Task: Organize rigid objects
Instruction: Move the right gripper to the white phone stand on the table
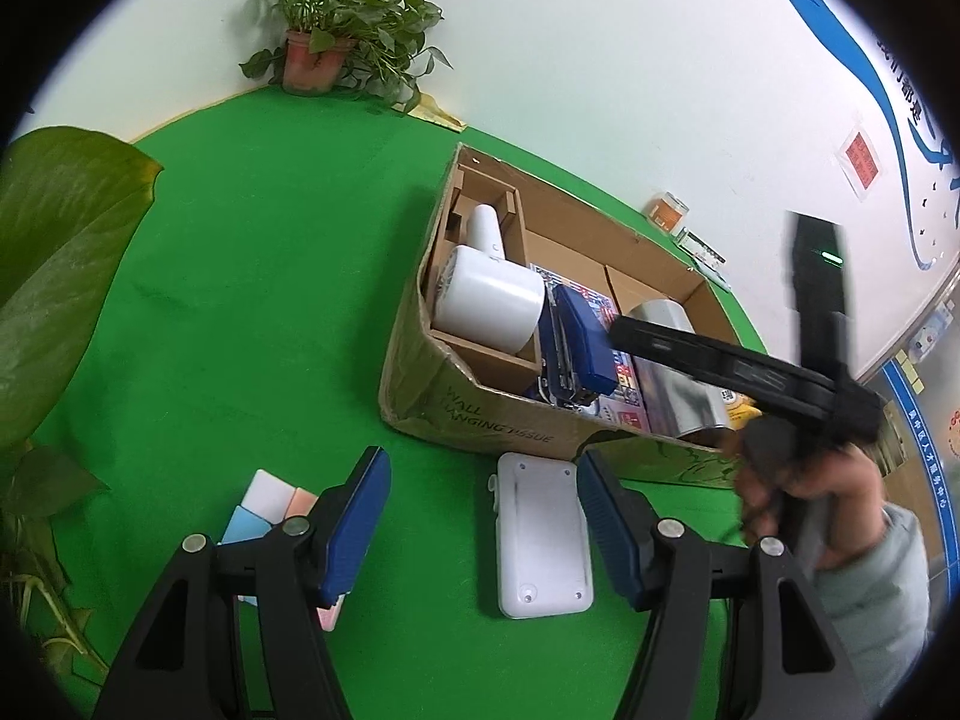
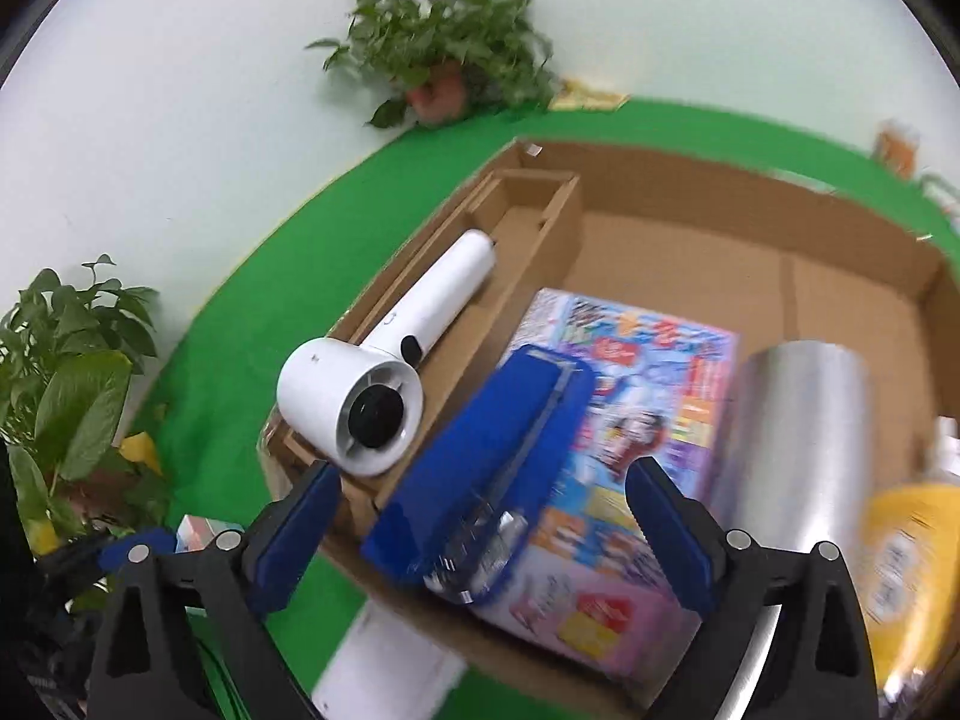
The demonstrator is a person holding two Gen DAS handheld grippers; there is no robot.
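A cardboard box (image 1: 480, 414) stands on the green cloth and holds a white hair dryer (image 1: 486, 294), a blue stapler (image 1: 579, 348), a colourful box (image 2: 648, 372) and a silver roll (image 2: 792, 420). My right gripper (image 2: 480, 522) is open above the stapler (image 2: 480, 468), which rests on the colourful box; its arm shows in the left wrist view (image 1: 720, 366). My left gripper (image 1: 480, 516) is open low over the cloth. A white flat device (image 1: 540, 540) lies face down between its fingers. Pastel blocks (image 1: 270, 510) lie by the left finger.
A potted plant (image 1: 336, 30) stands at the far corner by the wall. Large leaves (image 1: 54, 276) hang in at the left. An orange jar (image 1: 666, 210) sits behind the box. A yellow packet (image 2: 906, 564) lies at the box's right end.
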